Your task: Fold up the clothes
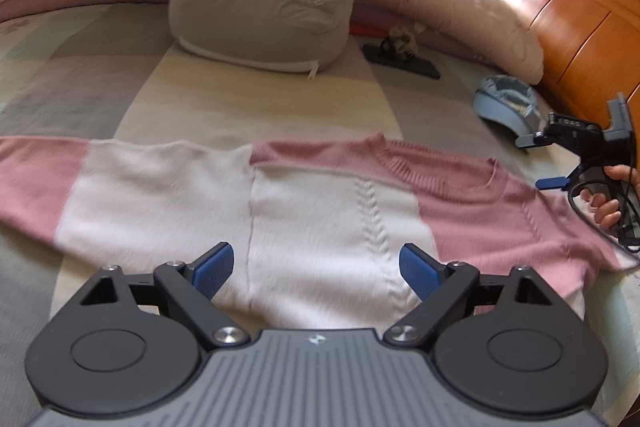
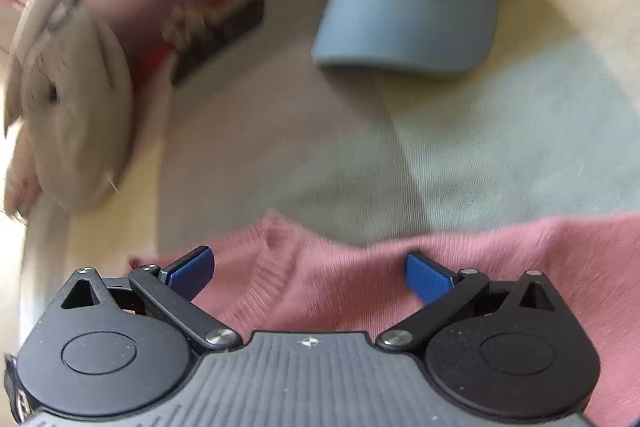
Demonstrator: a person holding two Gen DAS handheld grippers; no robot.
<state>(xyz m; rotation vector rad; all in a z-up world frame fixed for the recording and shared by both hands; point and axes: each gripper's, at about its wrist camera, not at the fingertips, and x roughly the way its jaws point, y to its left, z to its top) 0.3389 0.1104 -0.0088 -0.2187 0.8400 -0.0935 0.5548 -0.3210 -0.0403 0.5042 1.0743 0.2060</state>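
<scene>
The pink-and-white sweater [image 1: 312, 203] lies across the middle of the left wrist view on the striped bedspread [image 1: 256, 95]. One sleeve reaches the left edge of the frame, and the pink shoulder runs off toward the lower right. A straight edge down the white body suggests a layer may already be turned over there, though I cannot tell for sure.

The left gripper [image 1: 316, 269] hovers at the bottom centre of its view, its 2 blue pads spread wide and holding nothing. The right gripper [image 2: 310, 277] is likewise spread and empty, low in its own blurred view, over the pink knit by the ribbed collar [image 2: 276, 267].

Risks, as I judge them:
- The loose knit could bunch or slide if a pad pinches only 1 layer.
- The blue cap [image 2: 408, 7] at the upper right lies near the collar, so a sweep of cloth that way could catch it.
- The soft bed gives under pressure, so creases may not hold.
</scene>
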